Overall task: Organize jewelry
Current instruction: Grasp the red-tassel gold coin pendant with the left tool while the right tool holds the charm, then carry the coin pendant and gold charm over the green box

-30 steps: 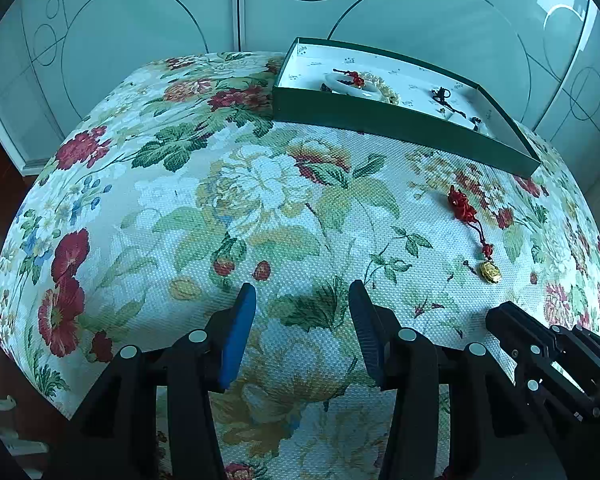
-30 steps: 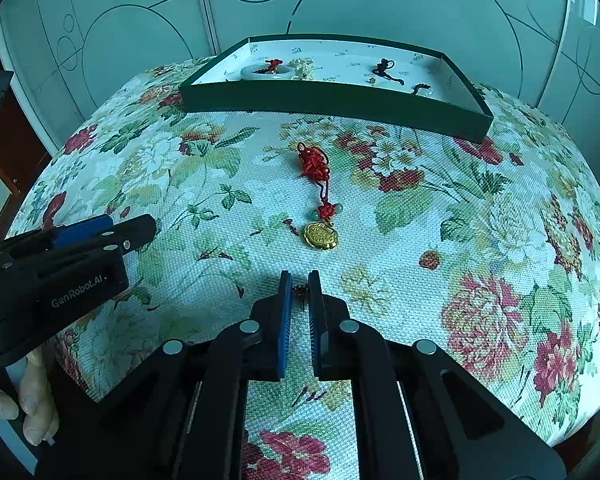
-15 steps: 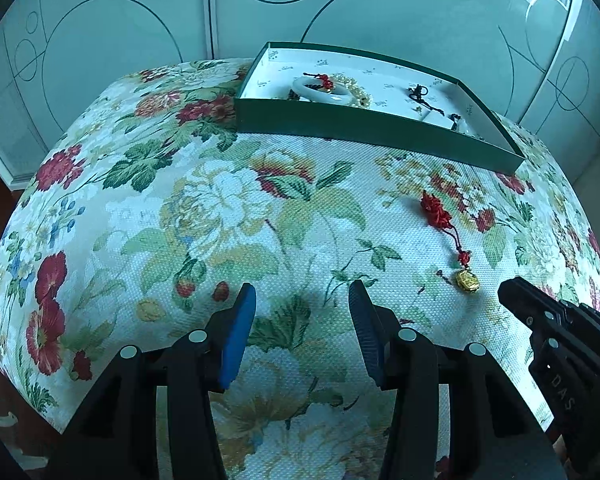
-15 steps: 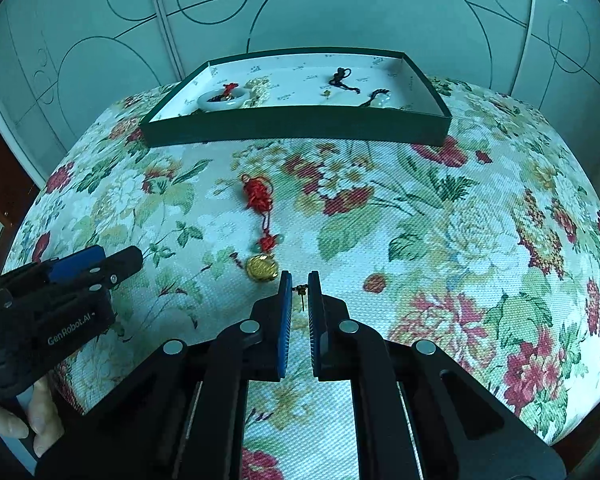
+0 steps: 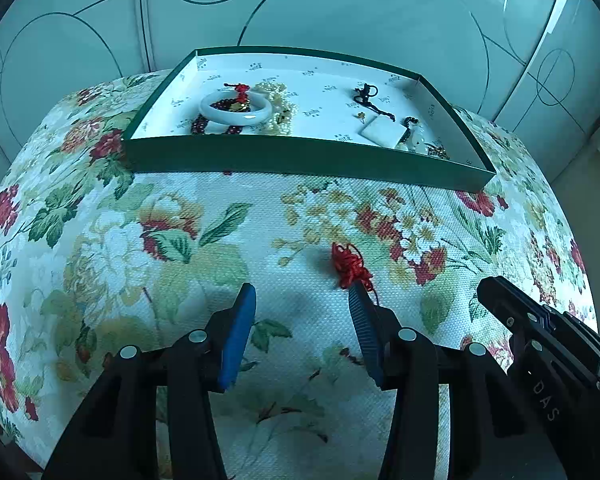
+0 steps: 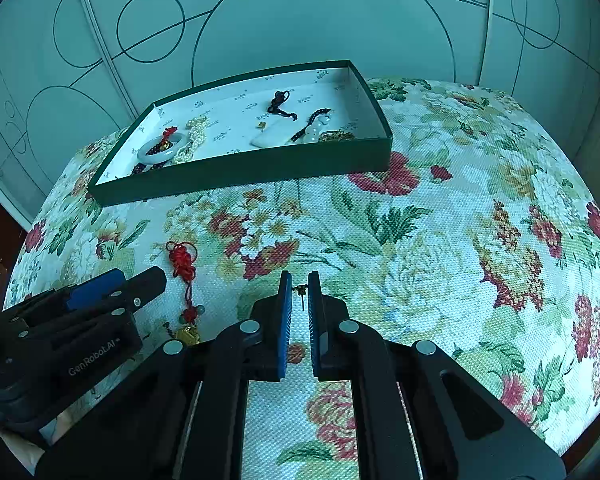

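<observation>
A red knotted cord pendant (image 6: 183,260) with a gold charm (image 6: 188,334) lies on the floral cloth; its knot also shows in the left wrist view (image 5: 350,266), right by my left gripper's right finger. My left gripper (image 5: 302,300) is open and empty above the cloth. My right gripper (image 6: 298,284) is nearly closed, pinching a small gold earring (image 6: 300,290) between its pads. The green tray (image 5: 300,156) at the back holds a white bangle (image 5: 236,110), pearl beads, dark bead strings and a white pendant (image 5: 382,130). The tray also shows in the right wrist view (image 6: 240,168).
The table is covered by a floral cloth (image 5: 140,240) and drops off at its rounded edges. Frosted glass doors (image 6: 300,20) with circle patterns stand close behind the tray. The right gripper's body shows at the lower right of the left wrist view (image 5: 540,340).
My left gripper has moved right and forward, bringing the red knot beside its right finger. My right gripper has swung rightward, still pinching the small earring; the pendant now lies at its left.
</observation>
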`<state>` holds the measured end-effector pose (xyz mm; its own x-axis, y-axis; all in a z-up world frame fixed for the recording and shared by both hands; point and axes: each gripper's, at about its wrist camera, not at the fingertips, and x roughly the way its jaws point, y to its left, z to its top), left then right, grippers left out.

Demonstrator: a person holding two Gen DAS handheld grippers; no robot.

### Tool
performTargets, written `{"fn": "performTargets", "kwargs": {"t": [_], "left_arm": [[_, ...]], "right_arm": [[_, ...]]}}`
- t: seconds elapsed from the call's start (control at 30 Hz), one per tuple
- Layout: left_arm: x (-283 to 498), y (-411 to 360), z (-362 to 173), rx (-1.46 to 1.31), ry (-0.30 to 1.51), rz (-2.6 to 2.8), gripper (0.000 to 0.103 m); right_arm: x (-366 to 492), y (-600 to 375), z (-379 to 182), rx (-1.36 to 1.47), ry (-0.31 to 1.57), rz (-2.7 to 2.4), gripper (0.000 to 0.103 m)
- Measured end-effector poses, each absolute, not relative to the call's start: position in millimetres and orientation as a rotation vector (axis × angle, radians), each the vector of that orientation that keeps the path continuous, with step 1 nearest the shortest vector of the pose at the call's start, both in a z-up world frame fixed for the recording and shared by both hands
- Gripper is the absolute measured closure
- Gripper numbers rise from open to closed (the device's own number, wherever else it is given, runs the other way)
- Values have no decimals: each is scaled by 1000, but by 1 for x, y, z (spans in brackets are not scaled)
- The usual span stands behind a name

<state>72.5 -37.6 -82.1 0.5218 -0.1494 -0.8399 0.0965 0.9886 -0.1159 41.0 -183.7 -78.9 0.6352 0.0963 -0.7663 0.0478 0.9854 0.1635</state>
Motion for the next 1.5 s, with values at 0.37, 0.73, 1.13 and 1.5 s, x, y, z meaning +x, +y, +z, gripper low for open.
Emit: {"fn": "performTargets", "kwargs": {"t": [0.37, 0.73, 1.13, 1.5], "left_arm": [[90, -63, -88, -13, 1010, -135, 54], [88, -63, -88, 21, 972, -154, 92], [71, -46, -68, -18, 939, -177, 92], [53, -27, -42, -50, 878, -190, 92]], "right_arm": [[54, -211, -85, 271, 885, 16, 95], [54, -212, -88, 292, 886, 24, 95], [49, -199, -82, 250, 886, 40, 95], [35, -180, -60, 206, 855, 75, 95]]}}
